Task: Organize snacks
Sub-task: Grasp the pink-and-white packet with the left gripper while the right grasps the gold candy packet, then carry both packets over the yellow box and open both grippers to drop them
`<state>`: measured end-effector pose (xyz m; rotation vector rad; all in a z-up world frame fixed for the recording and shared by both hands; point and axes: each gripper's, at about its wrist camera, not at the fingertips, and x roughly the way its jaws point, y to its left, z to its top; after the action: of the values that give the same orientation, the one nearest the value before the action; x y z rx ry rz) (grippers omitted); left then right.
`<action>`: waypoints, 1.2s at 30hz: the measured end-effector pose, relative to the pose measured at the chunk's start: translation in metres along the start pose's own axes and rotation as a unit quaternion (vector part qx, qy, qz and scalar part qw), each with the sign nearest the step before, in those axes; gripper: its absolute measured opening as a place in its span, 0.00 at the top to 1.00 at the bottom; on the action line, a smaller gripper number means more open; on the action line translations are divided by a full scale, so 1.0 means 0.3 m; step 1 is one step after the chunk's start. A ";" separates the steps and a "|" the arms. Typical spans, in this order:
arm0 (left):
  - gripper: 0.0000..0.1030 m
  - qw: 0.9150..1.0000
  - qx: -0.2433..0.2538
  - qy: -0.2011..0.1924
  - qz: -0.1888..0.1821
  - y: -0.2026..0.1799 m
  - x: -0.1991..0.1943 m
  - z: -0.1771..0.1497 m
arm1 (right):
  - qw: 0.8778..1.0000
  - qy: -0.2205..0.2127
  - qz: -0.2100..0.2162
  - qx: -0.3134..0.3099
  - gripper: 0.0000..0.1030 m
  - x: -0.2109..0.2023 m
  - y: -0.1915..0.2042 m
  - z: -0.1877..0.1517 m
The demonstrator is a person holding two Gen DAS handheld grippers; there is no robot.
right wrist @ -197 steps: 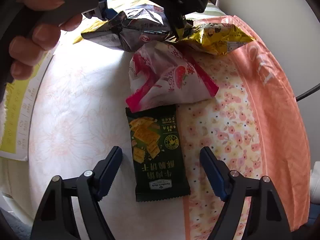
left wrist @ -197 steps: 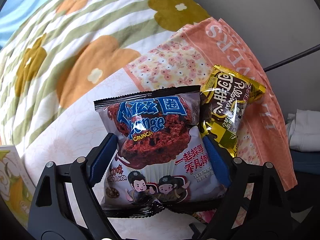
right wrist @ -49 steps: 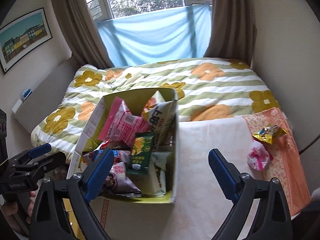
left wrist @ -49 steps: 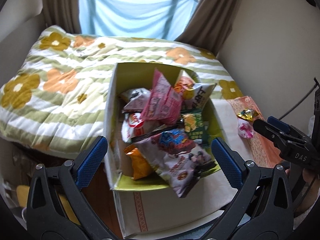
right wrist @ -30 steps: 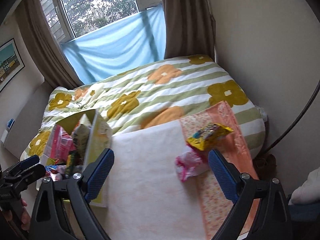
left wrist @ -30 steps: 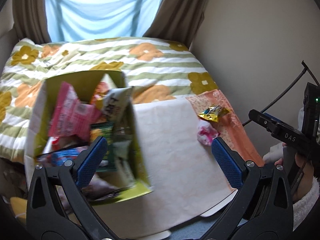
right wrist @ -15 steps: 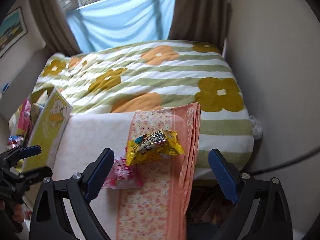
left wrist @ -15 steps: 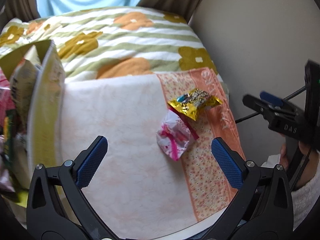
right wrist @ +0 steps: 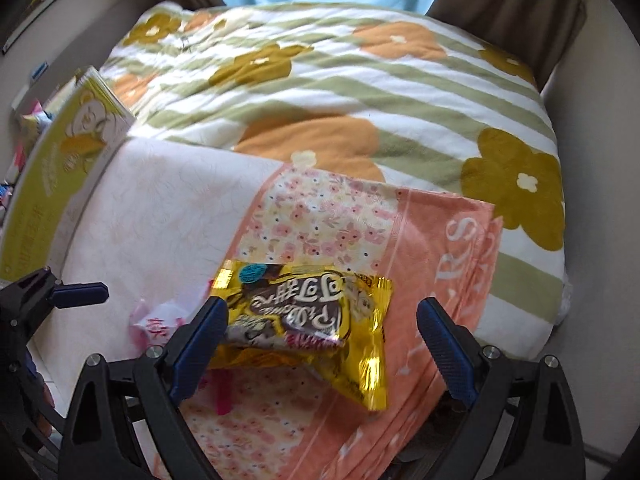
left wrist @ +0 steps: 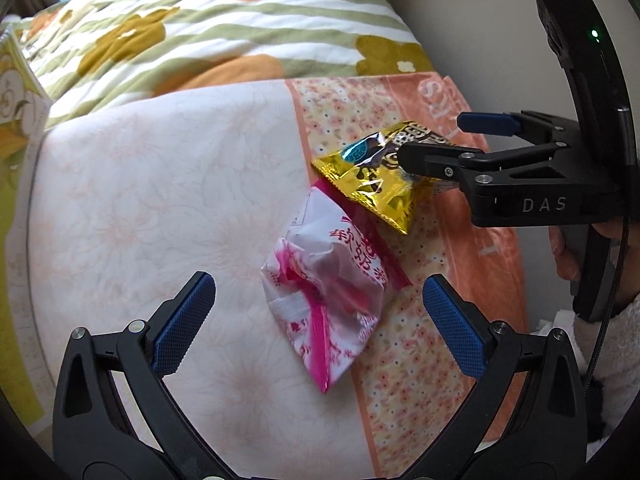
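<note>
A pink and white snack packet lies on the pale cloth, between the open fingers of my left gripper. A gold snack packet lies just beyond it on the floral orange cloth. In the right wrist view the gold packet sits between the open fingers of my right gripper, and the pink packet peeks out at the left. My right gripper reaches over the gold packet from the right, open.
The yellow-green snack box stands at the left, its edge also in the left wrist view. A striped flowered quilt covers the bed behind. The orange towel hangs off the right edge by the wall.
Both grippers have swung away from the box and dropped close to the two packets. The left now straddles the pink packet, the right the gold one.
</note>
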<state>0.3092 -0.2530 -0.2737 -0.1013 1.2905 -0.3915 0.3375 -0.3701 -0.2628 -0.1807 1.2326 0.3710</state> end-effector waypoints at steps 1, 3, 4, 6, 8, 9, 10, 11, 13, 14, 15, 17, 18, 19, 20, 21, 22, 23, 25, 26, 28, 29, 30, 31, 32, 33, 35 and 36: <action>0.00 1.000 -0.002 0.002 0.000 0.005 0.014 0.006 | 1.000 0.006 -0.001 -0.003 0.09 0.011 -0.002 0.003; 0.00 1.000 -0.006 0.007 -0.001 0.013 0.042 0.010 | 1.000 0.017 0.006 -0.007 0.09 0.036 -0.006 0.008; 0.00 1.000 -0.008 0.010 -0.001 0.020 0.053 0.011 | 1.000 0.024 0.009 -0.008 0.09 0.047 -0.004 0.009; 0.00 1.000 -0.012 0.016 -0.004 0.025 0.074 0.010 | 0.999 0.042 0.013 -0.013 0.09 0.081 0.002 0.006; 0.00 1.000 -0.014 0.023 -0.007 0.027 0.092 0.006 | 0.999 0.047 0.026 -0.007 0.09 0.098 0.003 0.002; 0.00 1.000 -0.014 0.026 -0.007 0.026 0.101 0.004 | 0.998 0.049 0.031 -0.004 0.09 0.104 0.002 0.000; 0.00 1.000 -0.013 0.028 -0.006 0.022 0.107 0.001 | 0.998 0.053 0.035 -0.003 0.09 0.108 0.002 -0.001; 0.00 1.000 -0.008 0.026 -0.001 0.017 0.107 -0.002 | 0.998 0.054 0.036 -0.001 0.09 0.110 0.001 -0.002; 0.00 1.000 0.004 0.026 0.009 0.004 0.115 -0.008 | 0.998 0.057 0.039 0.002 0.09 0.108 0.001 -0.006; 0.00 0.999 0.011 0.026 0.015 -0.003 0.117 -0.010 | 0.998 0.058 0.040 0.003 0.09 0.108 0.002 -0.008; 0.00 0.999 0.020 0.025 0.022 -0.011 0.120 -0.013 | 0.998 0.057 0.039 0.002 0.10 0.106 0.005 -0.012; 0.00 0.999 0.036 0.022 0.032 -0.023 0.123 -0.021 | 0.998 0.050 0.041 -0.001 0.17 0.095 0.016 -0.017; 0.00 0.998 0.042 0.020 0.036 -0.027 0.124 -0.025 | 0.998 0.047 0.041 -0.002 0.23 0.091 0.021 -0.018; 0.01 0.998 0.046 0.019 0.039 -0.030 0.124 -0.028 | 0.998 0.044 0.044 -0.003 0.29 0.086 0.023 -0.020; 0.02 0.998 0.050 0.016 0.042 -0.032 0.122 -0.031 | 0.998 0.042 0.047 -0.002 0.32 0.082 0.025 -0.022; 0.06 0.997 0.054 0.012 0.045 -0.034 0.117 -0.034 | 0.998 0.040 0.047 0.000 0.34 0.078 0.027 -0.025; 0.12 0.997 0.058 0.010 0.048 -0.036 0.113 -0.036 | 0.998 0.038 0.047 0.003 0.36 0.076 0.025 -0.029; 0.16 0.997 0.061 0.009 0.050 -0.037 0.108 -0.034 | 0.998 0.037 0.048 0.007 0.36 0.075 0.023 -0.031; 0.32 0.997 0.063 0.005 0.045 -0.041 0.093 -0.032 | 0.998 0.032 0.047 0.014 0.38 0.072 0.019 -0.035; 0.33 0.997 0.063 0.008 0.041 -0.039 0.094 -0.028 | 0.998 0.029 0.047 0.017 0.38 0.068 0.018 -0.036; 0.38 0.997 0.067 0.007 0.040 -0.040 0.092 -0.027 | 0.998 0.023 0.047 0.019 0.41 0.060 0.017 -0.037; 0.40 0.997 0.070 0.007 0.042 -0.040 0.091 -0.028 | 0.998 0.020 0.048 0.022 0.41 0.056 0.016 -0.038; 0.42 0.997 0.071 0.007 0.042 -0.040 0.090 -0.028 | 0.998 0.017 0.048 0.026 0.42 0.051 0.014 -0.038; 0.44 0.997 0.069 0.008 0.040 -0.036 0.087 -0.028 | 0.998 0.014 0.049 0.030 0.44 0.046 0.011 -0.038; 0.45 0.997 0.066 0.008 0.038 -0.031 0.084 -0.028 | 0.998 0.010 0.051 0.033 0.44 0.040 0.009 -0.039; 0.48 0.997 0.063 0.007 0.037 -0.026 0.080 -0.028 | 0.998 0.004 0.053 0.037 0.46 0.031 0.007 -0.040; 0.49 0.998 0.058 0.008 0.036 -0.017 0.073 -0.029 | 0.998 -0.005 0.053 0.040 0.48 0.015 0.007 -0.040; 0.49 0.998 0.055 0.007 0.037 -0.010 0.066 -0.031 | 0.998 -0.009 0.052 0.040 0.49 0.006 0.008 -0.041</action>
<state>0.3042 -0.2613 -0.2937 0.0425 1.2796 -0.3996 0.3263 -0.3717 -0.2682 -0.0444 1.2405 0.4107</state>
